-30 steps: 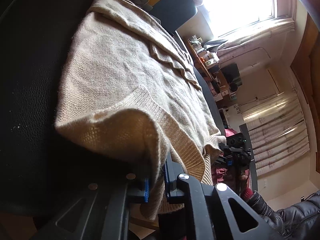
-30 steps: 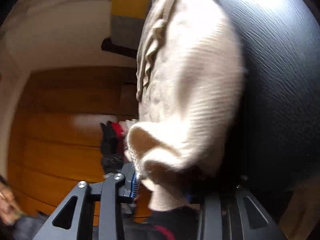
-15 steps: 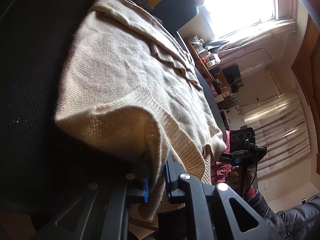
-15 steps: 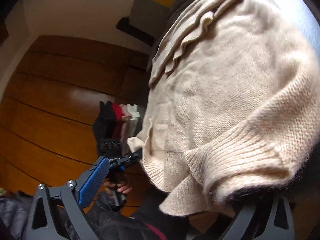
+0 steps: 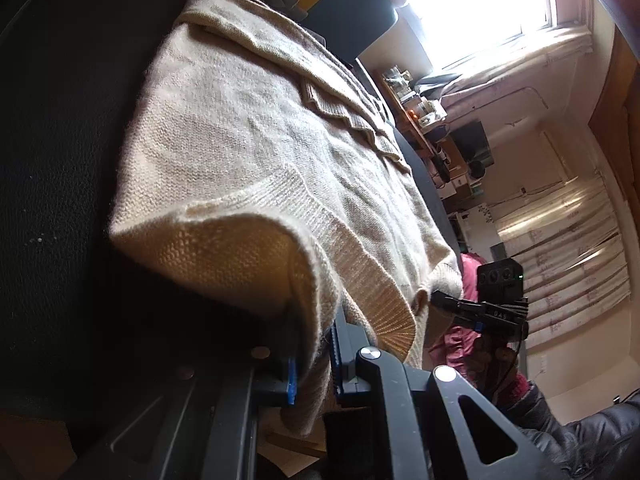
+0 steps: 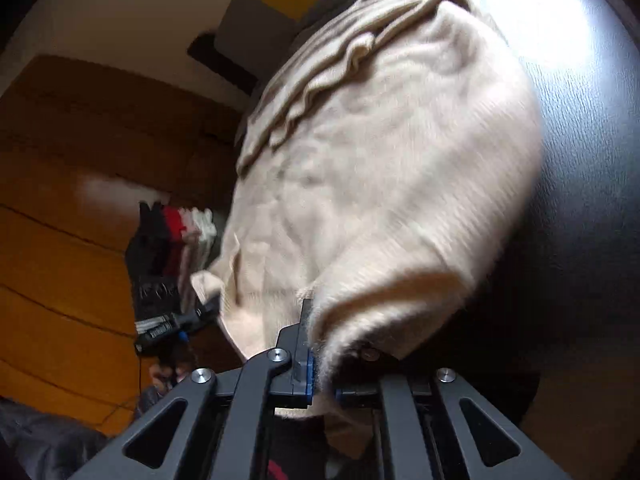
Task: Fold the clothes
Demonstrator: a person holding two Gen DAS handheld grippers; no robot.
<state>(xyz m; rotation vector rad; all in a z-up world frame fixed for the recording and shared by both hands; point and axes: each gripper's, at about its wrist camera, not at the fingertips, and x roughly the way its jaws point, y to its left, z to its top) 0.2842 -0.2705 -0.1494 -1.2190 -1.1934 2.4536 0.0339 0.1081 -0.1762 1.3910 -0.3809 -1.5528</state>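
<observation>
The sweater lies on the dark seat. Its 6 o'clock hem, loose half a second ago, is now clamped by the right gripper; the left gripper stays clenched on it, so lifting can be begun.

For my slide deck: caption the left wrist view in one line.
Left gripper clamps the near hem of a beige sweater on a black surface; the right gripper holds the far corner.
</observation>
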